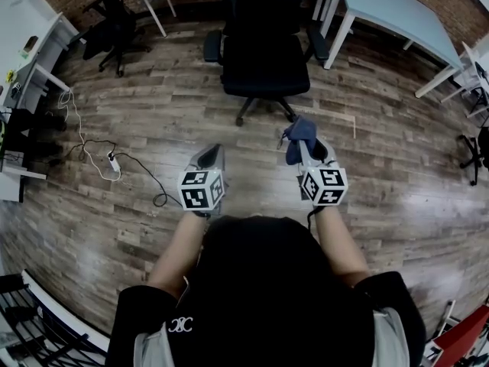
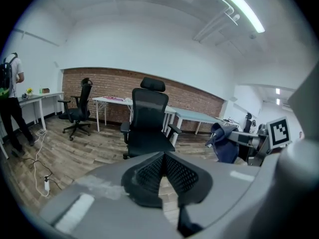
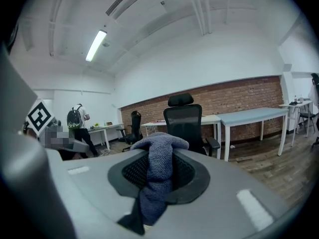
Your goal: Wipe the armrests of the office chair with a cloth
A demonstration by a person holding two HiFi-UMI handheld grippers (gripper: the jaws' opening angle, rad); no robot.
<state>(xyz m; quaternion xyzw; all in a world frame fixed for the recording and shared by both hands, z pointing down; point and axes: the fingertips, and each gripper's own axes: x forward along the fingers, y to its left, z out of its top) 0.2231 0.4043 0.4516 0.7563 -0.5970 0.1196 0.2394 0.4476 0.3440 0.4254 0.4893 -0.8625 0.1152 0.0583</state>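
A black office chair (image 1: 263,48) faces me across the wood floor, one armrest (image 1: 212,46) on its left side and one armrest (image 1: 318,47) on its right. The chair (image 2: 147,126) also shows in the left gripper view and, as the chair (image 3: 189,123), in the right gripper view. My right gripper (image 1: 299,145) is shut on a blue cloth (image 1: 299,134); the cloth (image 3: 157,176) hangs out between the jaws. My left gripper (image 1: 212,156) is shut with nothing in it, its tips (image 2: 163,156) meeting. Both grippers are held well short of the chair.
White desks (image 1: 397,14) stand behind and right of the chair. A second black chair (image 1: 114,25) is at the back left. A power strip with cables (image 1: 113,163) lies on the floor to the left. A person (image 3: 79,126) stands by a far desk.
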